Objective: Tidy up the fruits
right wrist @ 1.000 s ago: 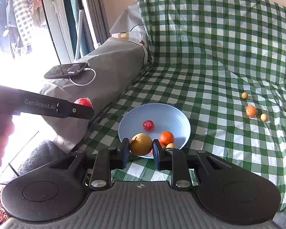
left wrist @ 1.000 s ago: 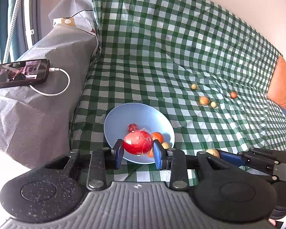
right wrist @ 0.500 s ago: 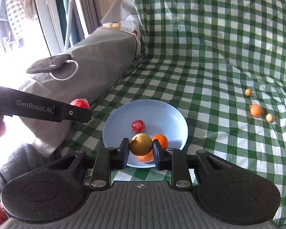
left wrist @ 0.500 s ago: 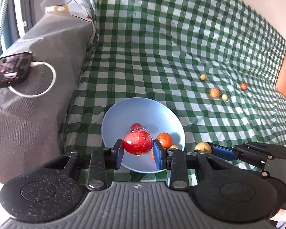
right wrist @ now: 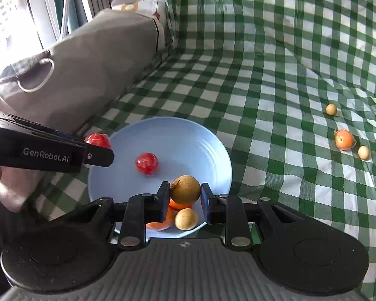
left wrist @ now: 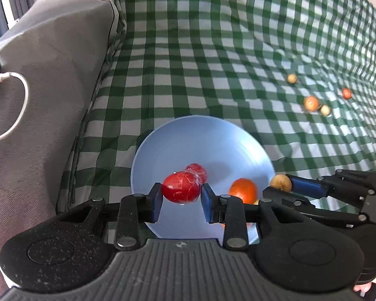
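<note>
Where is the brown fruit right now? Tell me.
The brown fruit sits between the right gripper fingers, above the blue plate, over an orange.

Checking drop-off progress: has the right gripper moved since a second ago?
Yes. The right gripper, holding the brown fruit, advanced over the blue plate.

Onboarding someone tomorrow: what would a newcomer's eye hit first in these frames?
The two loaded grippers over the blue plate: the left gripper clamps a red fruit, the right gripper a brown fruit. Below them, the plate already holds a smaller red fruit and some orange ones. Next, the green checked cloth, with a few small fruits loose on it to the right.
</note>
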Motion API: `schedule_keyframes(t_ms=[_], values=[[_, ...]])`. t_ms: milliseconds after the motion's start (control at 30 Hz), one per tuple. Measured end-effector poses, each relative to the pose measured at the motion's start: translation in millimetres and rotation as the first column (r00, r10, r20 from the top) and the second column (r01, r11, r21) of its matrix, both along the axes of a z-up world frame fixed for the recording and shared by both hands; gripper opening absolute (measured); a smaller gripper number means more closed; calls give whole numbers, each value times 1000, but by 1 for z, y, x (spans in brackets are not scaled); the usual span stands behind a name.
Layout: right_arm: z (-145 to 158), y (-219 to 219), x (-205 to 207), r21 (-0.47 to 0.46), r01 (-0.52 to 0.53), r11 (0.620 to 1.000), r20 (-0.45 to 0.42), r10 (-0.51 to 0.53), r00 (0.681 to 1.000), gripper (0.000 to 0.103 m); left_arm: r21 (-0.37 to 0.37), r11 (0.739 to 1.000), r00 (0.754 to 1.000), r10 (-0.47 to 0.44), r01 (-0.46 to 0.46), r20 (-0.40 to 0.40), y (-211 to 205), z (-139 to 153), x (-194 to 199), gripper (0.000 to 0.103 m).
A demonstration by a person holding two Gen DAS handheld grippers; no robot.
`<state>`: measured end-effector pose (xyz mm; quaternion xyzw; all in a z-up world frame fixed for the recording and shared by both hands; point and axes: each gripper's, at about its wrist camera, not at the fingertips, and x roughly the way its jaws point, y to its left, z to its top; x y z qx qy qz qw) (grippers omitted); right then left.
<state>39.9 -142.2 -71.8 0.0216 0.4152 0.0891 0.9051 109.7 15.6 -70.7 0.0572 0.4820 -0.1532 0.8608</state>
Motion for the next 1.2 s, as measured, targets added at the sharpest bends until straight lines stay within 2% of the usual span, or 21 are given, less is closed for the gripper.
schedule_keyframes(t_ms=[200, 233, 267, 333, 367, 400, 467, 600, 700, 767, 900, 1000, 1200], values=[[-16, 3, 18, -10, -19, 1000, -27, 19, 999, 27, 30, 1000, 1000, -1, 1, -22, -3, -16, 14, 37], [-16, 4, 21, -12, -26, 1000, -27, 25, 999, 27, 35, 999, 1000, 3, -2, -16, -3, -16, 15, 41], [-16, 5, 24, -17, -31, 999, -25, 30, 999, 28, 35, 999, 1000, 0, 1, -7, -4, -16, 15, 48], [-14, 8, 27, -33, -32, 999, -20, 31, 999, 29, 38, 999, 1000, 4, -5, 30, -3, -8, 13, 96], [-11, 8, 27, -39, -32, 999, -19, 31, 999, 39, 37, 999, 998, 20, -22, 65, -1, -3, 9, 102], [-7, 8, 25, -44, -23, 999, -16, 22, 1000, 55, 24, 999, 994, 32, -35, 108, 2, 4, 4, 103], [2, 7, 15, -63, 0, 998, 0, 0, 1000, 77, 4, 1000, 990, 28, -29, 140, 8, 15, -8, 103], [23, 8, -15, -102, -6, 995, 32, 9, 999, 94, -6, 998, 992, 60, -59, 108, 19, 27, -32, 103], [42, 13, -41, -128, 3, 992, 66, 6, 998, 102, -19, 997, 992, 77, -76, 102, 29, 39, -54, 103], [55, 17, -55, -142, 6, 990, 99, 8, 995, 102, -17, 997, 990, 80, -78, 116, 33, 51, -70, 103], [76, 25, -81, -189, 38, 981, 156, -8, 988, 102, 26, 996, 977, 83, -90, 195, 36, 71, -98, 103], [85, 28, -99, -209, 70, 975, 172, -34, 984, 102, 53, 996, 975, 63, -76, 212, 35, 80, -115, 103], [98, 27, -132, -185, 131, 974, 226, -88, 970, 102, 74, 994, 958, 58, -81, 280, 31, 94, -144, 103]])
